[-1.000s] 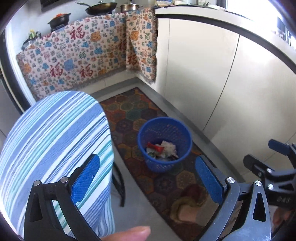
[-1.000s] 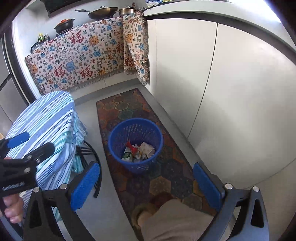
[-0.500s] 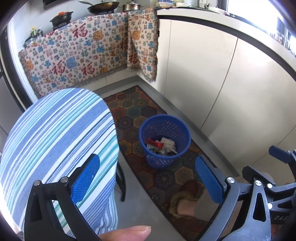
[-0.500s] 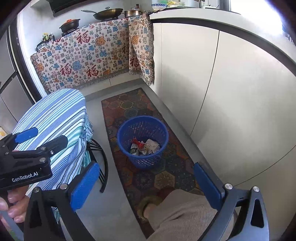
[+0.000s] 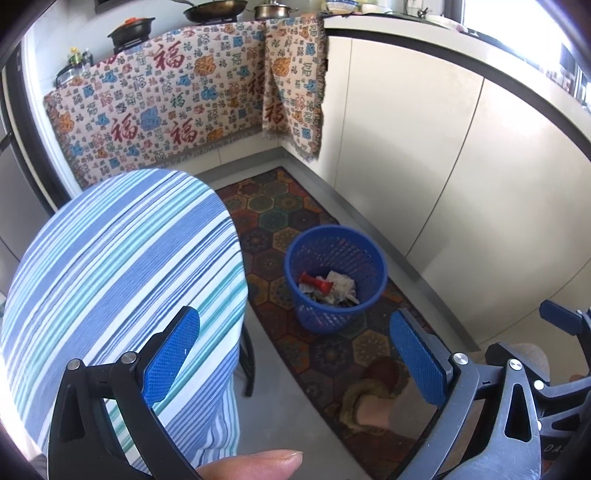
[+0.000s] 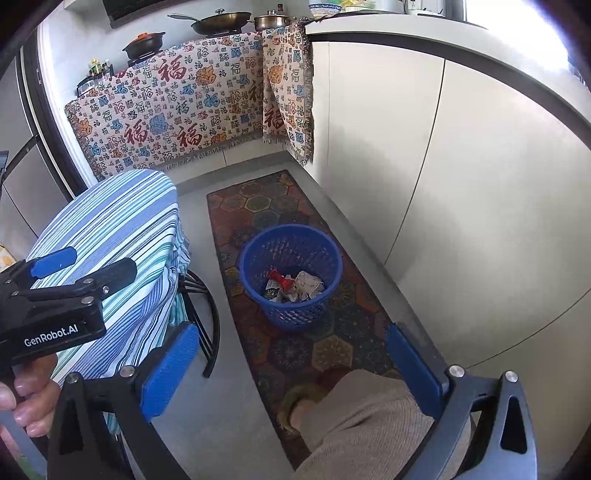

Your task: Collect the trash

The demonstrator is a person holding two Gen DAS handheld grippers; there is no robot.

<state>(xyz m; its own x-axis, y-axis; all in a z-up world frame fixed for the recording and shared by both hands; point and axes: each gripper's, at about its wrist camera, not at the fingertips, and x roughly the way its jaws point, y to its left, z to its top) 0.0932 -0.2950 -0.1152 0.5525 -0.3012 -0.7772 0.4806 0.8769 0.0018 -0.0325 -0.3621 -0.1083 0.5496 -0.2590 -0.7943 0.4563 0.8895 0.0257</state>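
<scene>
Cream cabinet fronts (image 5: 424, 155) running along right under pale countertop (image 6: 424, 40). Patterned cloth (image 5: 166, 110) with red characters hanging over far counter front, wrapping round corner. Pans (image 6: 218, 18) sitting on top. Grey floor (image 6: 199, 332) showing beside hexagon-patterned rug (image 5: 280, 218). Blue-striped cloth (image 5: 122, 266) covering round table at left. Daylight glaring in from window (image 5: 517, 14) at upper right.
</scene>
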